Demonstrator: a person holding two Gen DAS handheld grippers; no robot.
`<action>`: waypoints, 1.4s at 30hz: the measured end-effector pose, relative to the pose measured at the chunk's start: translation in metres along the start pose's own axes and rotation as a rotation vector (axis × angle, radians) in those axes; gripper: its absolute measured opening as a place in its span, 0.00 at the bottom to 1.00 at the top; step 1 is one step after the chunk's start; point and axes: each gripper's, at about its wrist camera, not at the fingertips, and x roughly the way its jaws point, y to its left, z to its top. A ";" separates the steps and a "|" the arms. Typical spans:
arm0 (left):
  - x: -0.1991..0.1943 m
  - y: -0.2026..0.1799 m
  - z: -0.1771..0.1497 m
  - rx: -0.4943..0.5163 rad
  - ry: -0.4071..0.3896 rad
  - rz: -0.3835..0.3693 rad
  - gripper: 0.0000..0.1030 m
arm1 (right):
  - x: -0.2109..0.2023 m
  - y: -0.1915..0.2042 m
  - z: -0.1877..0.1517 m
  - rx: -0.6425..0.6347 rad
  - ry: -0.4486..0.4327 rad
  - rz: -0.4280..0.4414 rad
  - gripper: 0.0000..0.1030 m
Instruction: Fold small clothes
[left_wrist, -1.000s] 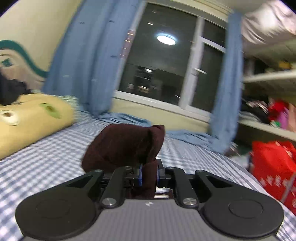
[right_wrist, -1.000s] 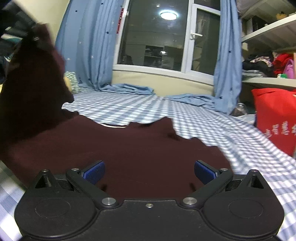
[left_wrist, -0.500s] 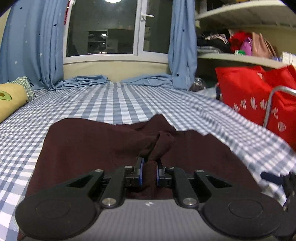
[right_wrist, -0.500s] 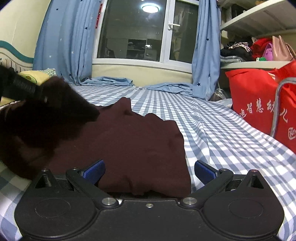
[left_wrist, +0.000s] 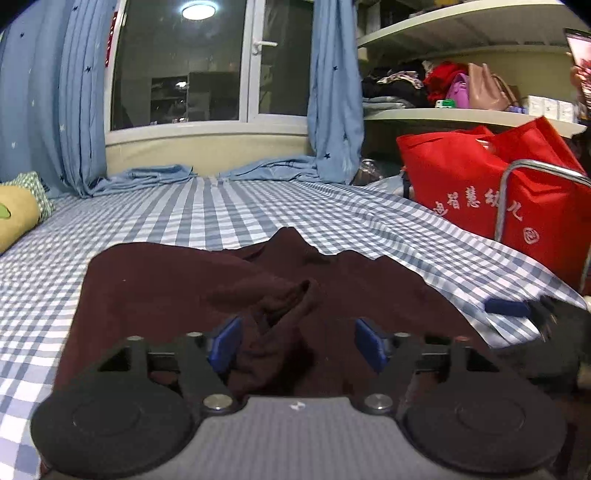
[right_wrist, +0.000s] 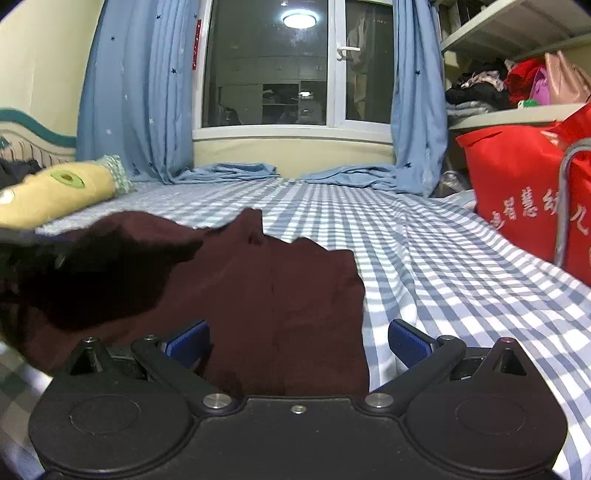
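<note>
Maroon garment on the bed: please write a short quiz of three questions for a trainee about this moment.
1. True or false: the left gripper clamps the maroon garment.
2. On which side of the right wrist view does the red bag stand? A) left B) right
3. Fill in: the garment lies on a blue and white ______ sheet.

Key: 1. False. Its jaws have just been opening, and a bunched fold lies loose between the pads. 2. B. 3. Checked.

Checked sheet lies open ahead; red bag blocks the right.
</note>
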 end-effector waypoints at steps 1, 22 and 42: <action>-0.006 -0.001 -0.001 0.004 -0.001 0.002 0.79 | 0.001 -0.004 0.004 0.019 0.002 0.030 1.00; -0.003 0.005 -0.015 0.258 0.105 0.213 0.61 | 0.134 0.044 0.086 0.345 0.329 0.573 0.67; -0.002 -0.060 0.019 0.301 -0.047 0.028 0.07 | 0.068 -0.033 0.129 0.324 0.032 0.444 0.04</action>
